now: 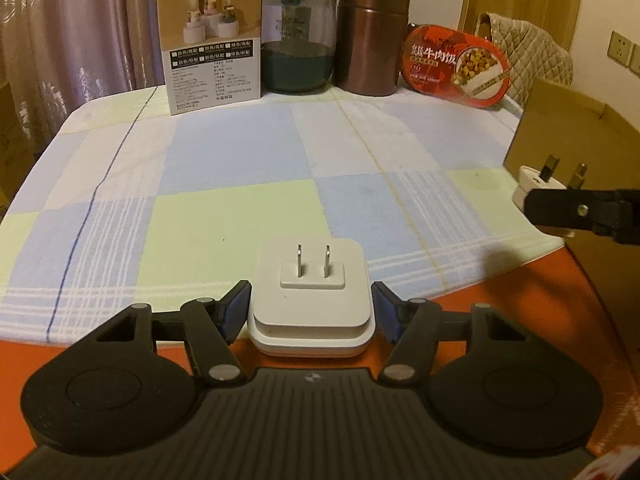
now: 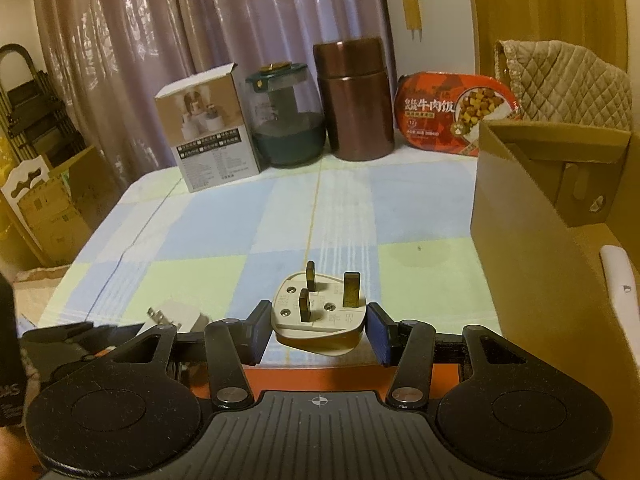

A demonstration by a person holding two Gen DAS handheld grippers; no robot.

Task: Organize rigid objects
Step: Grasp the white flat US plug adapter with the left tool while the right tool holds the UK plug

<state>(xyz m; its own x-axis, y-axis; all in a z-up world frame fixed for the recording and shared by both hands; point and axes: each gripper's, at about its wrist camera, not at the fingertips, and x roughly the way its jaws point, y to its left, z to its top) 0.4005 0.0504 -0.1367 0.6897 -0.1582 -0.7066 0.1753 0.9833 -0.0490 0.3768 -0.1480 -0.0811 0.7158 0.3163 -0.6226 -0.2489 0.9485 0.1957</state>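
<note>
My left gripper is shut on a square white two-prong charger, prongs up, near the table's front edge. My right gripper is shut on a white three-prong plug, prongs up, just above the checked cloth. The right gripper and its plug show at the far right of the left wrist view. The left gripper's charger shows at lower left in the right wrist view.
Along the table's back stand a product box, a glass jar, a brown metal canister and a red meal tub. An open cardboard box stands at the right. An orange edge borders the cloth.
</note>
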